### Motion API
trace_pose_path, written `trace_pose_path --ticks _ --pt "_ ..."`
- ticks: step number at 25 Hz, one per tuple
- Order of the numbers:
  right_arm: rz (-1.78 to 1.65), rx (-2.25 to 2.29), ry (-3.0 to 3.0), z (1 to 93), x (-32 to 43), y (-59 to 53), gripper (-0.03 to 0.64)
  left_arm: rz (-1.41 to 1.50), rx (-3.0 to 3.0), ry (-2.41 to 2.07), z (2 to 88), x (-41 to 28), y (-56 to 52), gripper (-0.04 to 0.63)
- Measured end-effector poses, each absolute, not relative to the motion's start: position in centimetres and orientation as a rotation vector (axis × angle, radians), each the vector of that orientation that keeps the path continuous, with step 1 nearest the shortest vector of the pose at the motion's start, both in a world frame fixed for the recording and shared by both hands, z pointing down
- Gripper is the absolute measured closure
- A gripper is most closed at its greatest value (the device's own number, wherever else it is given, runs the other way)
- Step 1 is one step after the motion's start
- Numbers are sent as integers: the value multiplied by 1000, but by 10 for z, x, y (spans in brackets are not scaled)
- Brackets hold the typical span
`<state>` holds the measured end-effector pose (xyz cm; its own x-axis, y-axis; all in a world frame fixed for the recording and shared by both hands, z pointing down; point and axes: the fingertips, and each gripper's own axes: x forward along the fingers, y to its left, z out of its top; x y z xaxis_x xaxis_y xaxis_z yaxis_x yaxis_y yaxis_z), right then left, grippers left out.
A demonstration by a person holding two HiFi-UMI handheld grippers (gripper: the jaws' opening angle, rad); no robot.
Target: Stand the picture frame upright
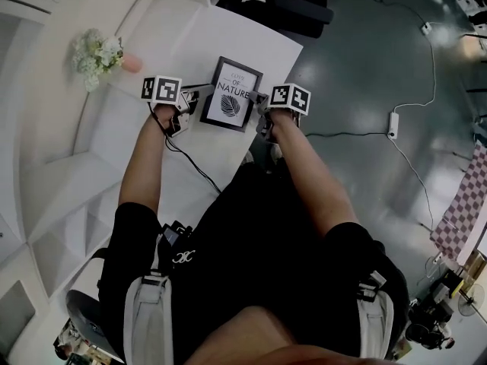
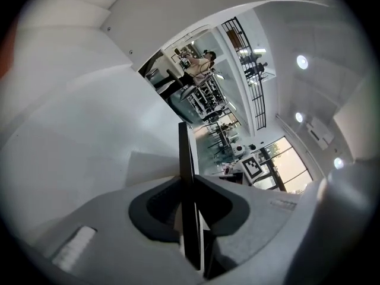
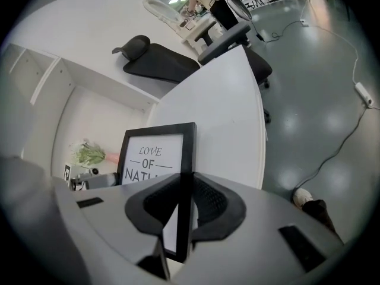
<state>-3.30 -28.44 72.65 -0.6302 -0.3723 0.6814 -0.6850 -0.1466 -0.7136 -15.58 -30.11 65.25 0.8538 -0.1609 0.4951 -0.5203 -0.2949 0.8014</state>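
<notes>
A black picture frame with a leaf print and the words "LOVE OF NATURE" is over the white table, its face turned up toward the head camera. My left gripper is clamped on its left edge, and my right gripper on its right edge. In the left gripper view the frame shows edge-on as a thin dark bar pinched in the left gripper. In the right gripper view the frame shows its print, and the right gripper is shut on its side bar.
A bunch of pale flowers lies at the table's far left. A black office chair stands beyond the table's far end. The table's right edge drops to a grey floor with a power strip and cables.
</notes>
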Motion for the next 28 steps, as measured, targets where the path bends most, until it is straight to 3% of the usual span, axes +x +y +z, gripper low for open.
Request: trace_pose_path --ticks 16,23,28 --pt "952 1148 -2696 506 17 -332 551 212 2501 -1050 455 -99 -269 518" --pt "424 1103 -2914 418 36 -316 551 245 2703 -1411 399 -73 -232 515" --pt "227 1039 -2981 386 34 -309 552 257 2681 -1603 383 -70 -218 515"
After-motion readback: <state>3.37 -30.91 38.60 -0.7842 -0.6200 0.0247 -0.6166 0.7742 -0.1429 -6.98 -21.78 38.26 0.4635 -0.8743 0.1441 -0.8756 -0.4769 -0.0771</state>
